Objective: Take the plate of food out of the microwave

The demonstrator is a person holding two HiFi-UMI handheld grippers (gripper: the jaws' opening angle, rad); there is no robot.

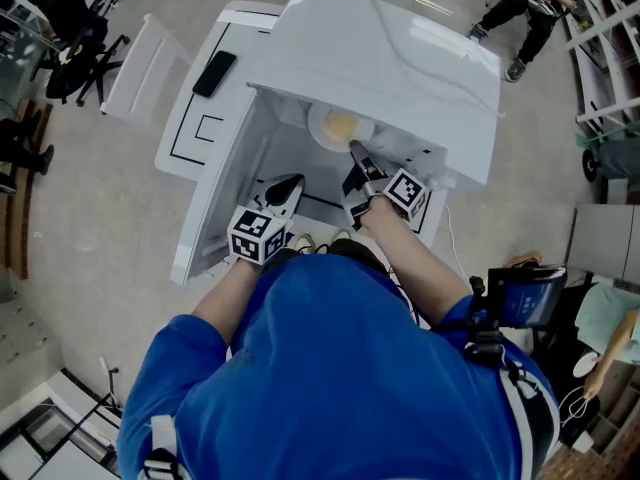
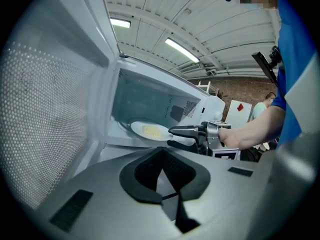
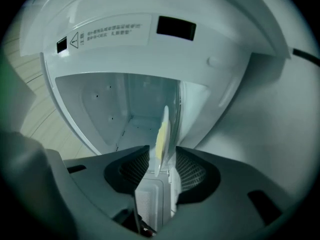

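The white microwave (image 1: 400, 58) stands with its door (image 1: 195, 158) swung wide to the left. Inside lies a white plate (image 1: 338, 126) of yellow food. My right gripper (image 1: 356, 158) reaches into the cavity, jaws open, one above and one below the plate's near rim (image 2: 150, 130). In the right gripper view the plate (image 3: 162, 134) shows edge-on between the pads (image 3: 192, 170), with a gap on each side. My left gripper (image 1: 285, 190) hangs shut and holds nothing, in front of the opening beside the door (image 2: 50, 109); from its own view the right gripper (image 2: 175, 136) is at the plate.
The door's inner mesh panel fills the left of the left gripper view. A person (image 1: 525, 8) stands at the back right, and a dark office chair (image 1: 80, 38) at the back left. A white cable (image 1: 450, 238) runs down by the microwave's right side.
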